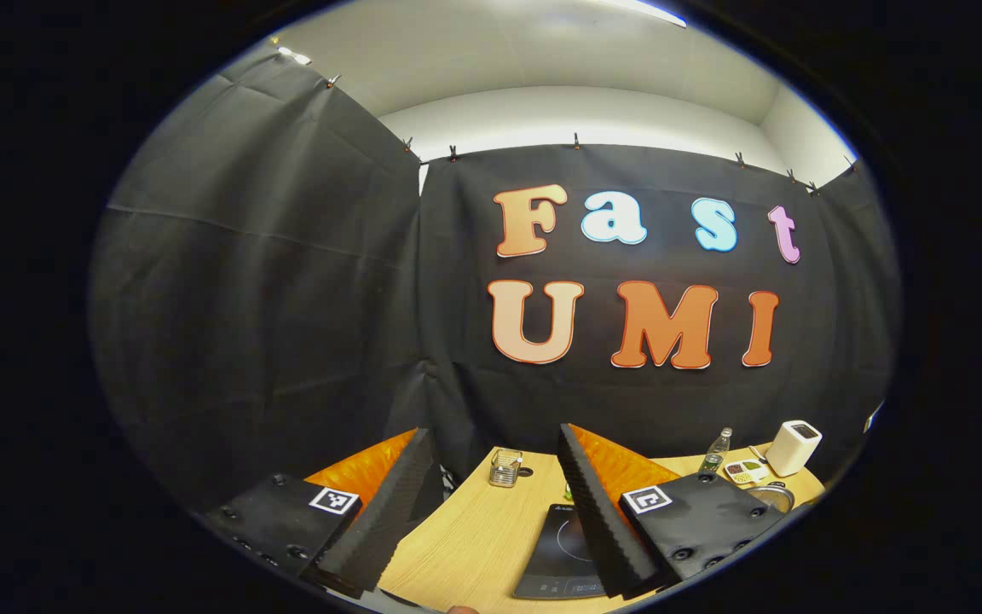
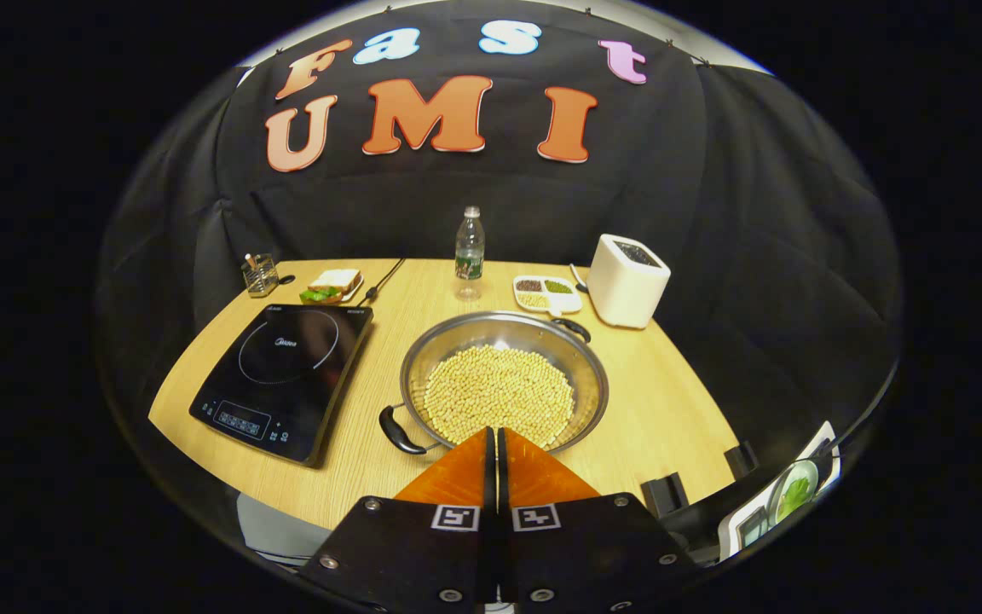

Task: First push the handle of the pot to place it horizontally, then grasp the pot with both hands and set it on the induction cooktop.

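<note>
In the right gripper view, the pot, filled with pale beans, is being carried by the wooden worktop near the middle of its front edge, with one dark handle being pointed toward the front-left and the other toward the back-right. The induction cooktop is being kept just beside the pot, toward the front-left corner, apart from it. The right gripper is being held above the front edge with its fingers pressed together and nothing between them, its tips being seen over the pot's near rim. Along the back edge a wire cup, a sandwich plate, a water bottle, a divided dish and a white container are being lined up. In the left gripper view, the left gripper is being held wide apart, empty, raised over the cooktop's side of the worktop.
</note>
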{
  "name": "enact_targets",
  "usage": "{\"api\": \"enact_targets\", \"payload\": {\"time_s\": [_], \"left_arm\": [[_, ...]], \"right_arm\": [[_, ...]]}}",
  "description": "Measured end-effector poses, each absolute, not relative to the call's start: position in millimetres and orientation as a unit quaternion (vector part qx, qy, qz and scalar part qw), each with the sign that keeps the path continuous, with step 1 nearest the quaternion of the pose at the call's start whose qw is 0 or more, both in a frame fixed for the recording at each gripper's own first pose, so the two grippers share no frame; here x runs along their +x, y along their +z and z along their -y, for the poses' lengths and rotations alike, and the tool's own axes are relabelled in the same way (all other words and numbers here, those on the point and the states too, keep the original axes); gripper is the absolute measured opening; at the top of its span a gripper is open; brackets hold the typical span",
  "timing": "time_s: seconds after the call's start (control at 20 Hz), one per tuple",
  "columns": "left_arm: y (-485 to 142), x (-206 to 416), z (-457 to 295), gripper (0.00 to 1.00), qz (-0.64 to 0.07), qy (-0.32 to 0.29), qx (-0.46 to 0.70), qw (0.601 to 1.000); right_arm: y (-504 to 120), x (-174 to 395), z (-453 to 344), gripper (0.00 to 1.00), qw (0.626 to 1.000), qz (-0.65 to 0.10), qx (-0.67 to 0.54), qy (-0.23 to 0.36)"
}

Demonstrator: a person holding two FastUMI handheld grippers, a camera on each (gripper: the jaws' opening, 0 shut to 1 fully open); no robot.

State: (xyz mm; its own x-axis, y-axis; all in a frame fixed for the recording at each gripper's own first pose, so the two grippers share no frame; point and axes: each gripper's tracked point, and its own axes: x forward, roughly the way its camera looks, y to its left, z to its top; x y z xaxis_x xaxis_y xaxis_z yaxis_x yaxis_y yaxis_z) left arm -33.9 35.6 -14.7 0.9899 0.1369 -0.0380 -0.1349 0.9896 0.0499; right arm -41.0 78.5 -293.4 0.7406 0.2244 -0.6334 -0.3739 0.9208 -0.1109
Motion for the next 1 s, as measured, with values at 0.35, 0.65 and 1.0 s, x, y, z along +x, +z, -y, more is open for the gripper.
{"api": "enact_targets", "payload": {"time_s": [0.35, 0.65, 1.0], "left_arm": [[-25.4, -30.6, -41.9, 0.97, -0.027, 0.081, 0.026, 0.996], [-34.6, -30.2, -49.5, 0.97, -0.035, 0.1, 0.028, 0.994], [-35.4, -27.6, -59.9, 0.97, -0.03, 0.126, 0.038, 0.991]], "right_arm": [[-357.8, -46.9, -92.2, 0.0, 0.893, -0.392, -0.136, 0.174], [-393.0, -45.8, -109.9, 0.0, 0.869, -0.423, -0.166, 0.196], [-411.3, -35.1, -132.8, 0.0, 0.85, -0.435, -0.202, 0.217]]}}
